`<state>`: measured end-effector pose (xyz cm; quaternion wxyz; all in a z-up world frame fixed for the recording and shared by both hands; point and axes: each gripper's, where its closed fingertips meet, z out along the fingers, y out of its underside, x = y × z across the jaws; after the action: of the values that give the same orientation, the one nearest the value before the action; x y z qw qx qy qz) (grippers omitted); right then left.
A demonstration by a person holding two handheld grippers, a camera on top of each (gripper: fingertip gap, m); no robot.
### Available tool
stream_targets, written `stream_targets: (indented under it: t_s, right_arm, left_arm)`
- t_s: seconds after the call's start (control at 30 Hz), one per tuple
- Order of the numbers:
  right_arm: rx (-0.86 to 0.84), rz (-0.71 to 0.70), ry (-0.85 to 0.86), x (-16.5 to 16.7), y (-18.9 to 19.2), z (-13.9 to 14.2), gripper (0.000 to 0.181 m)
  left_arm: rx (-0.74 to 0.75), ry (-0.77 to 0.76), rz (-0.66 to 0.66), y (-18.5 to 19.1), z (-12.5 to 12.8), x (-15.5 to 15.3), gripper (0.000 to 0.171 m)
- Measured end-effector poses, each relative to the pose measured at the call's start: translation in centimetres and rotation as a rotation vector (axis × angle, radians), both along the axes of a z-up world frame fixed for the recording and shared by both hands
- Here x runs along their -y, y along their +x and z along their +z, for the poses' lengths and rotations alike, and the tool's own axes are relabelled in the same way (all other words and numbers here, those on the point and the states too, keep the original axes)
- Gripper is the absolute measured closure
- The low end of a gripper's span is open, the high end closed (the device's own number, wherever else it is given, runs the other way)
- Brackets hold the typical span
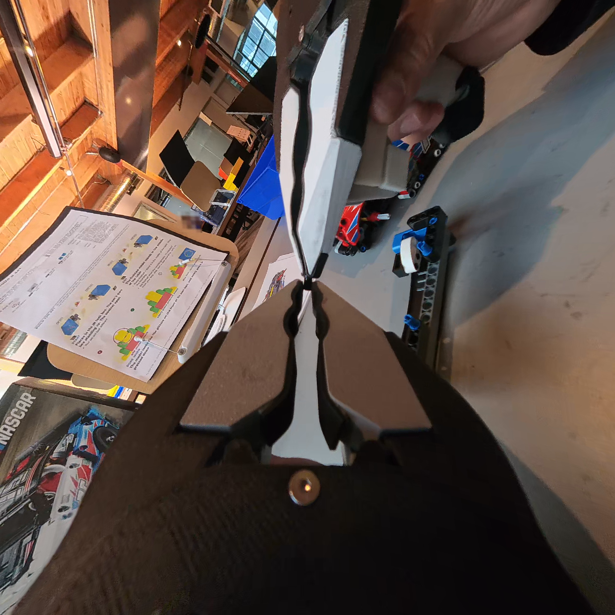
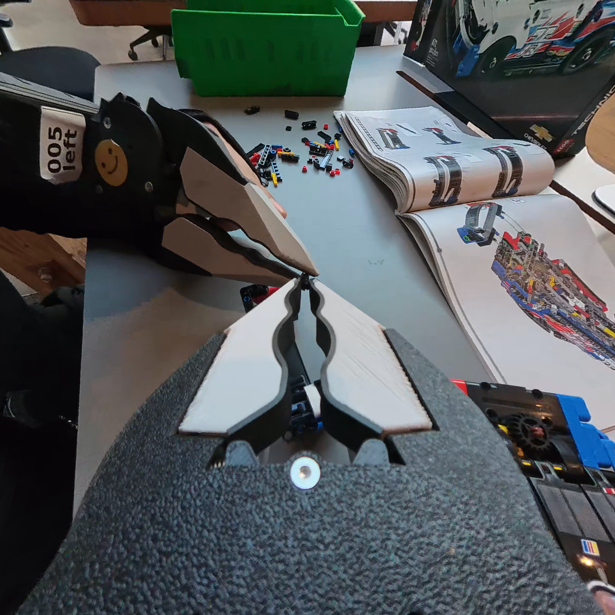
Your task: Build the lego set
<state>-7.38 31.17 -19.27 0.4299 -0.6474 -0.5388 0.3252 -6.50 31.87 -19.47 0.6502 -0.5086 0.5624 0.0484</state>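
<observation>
A small black piece (image 2: 304,279) is held in the air above the grey table (image 2: 349,233), pinched at the very tips of both pairs of tongs at once. The right tongs (image 2: 303,283) point away from the holder, their jaws drawn narrow around the near end of the piece; the left tongs (image 2: 307,273) come in from the left and slightly above, jaws likewise narrow, closing on its far end. In the left wrist view the same meeting shows as two tips (image 1: 307,283) touching nose to nose, the right tongs (image 1: 311,271) entering from above with a hand (image 1: 432,66) behind them. The piece is too small to tell its long axis with certainty; it appears to run between the two tips, so the coming move probably turns on pressing or pulling along that line. Neither hand is nearer: both are on it. Beyond the piece lies a scatter of loose parts (image 2: 299,149), and farther still a green bin (image 2: 266,50). To the right of the piece an open instruction booklet (image 2: 499,233) is spread, with the set's box (image 2: 532,66) behind it. Near right, a partly built car body (image 2: 549,449) sits by the table edge. The table directly under the piece is bare, giving room to lower.
</observation>
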Motion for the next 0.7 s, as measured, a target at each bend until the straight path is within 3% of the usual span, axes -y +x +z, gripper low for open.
stream_targets:
  t_s: [0.3, 0.43, 0.7]
  right_arm:
    - [0.058, -0.006, -0.004, 0.8, 1.4, 0.2, 0.177]
    - [0.050, -0.050, -0.058, 0.4, 4.2, 0.6, 0.177]
    - [0.134, -0.134, -0.119, 1.1, 10.6, -0.8, 0.177]
  left_arm:
    - [0.081, -0.130, -0.039, 0.5, -0.2, 0.5, 0.166]
    - [0.141, -0.236, -0.018, 0.0, -0.4, -0.1, 0.153]
    - [0.228, -0.565, -0.128, 0.3, -1.3, 1.1, 0.145]
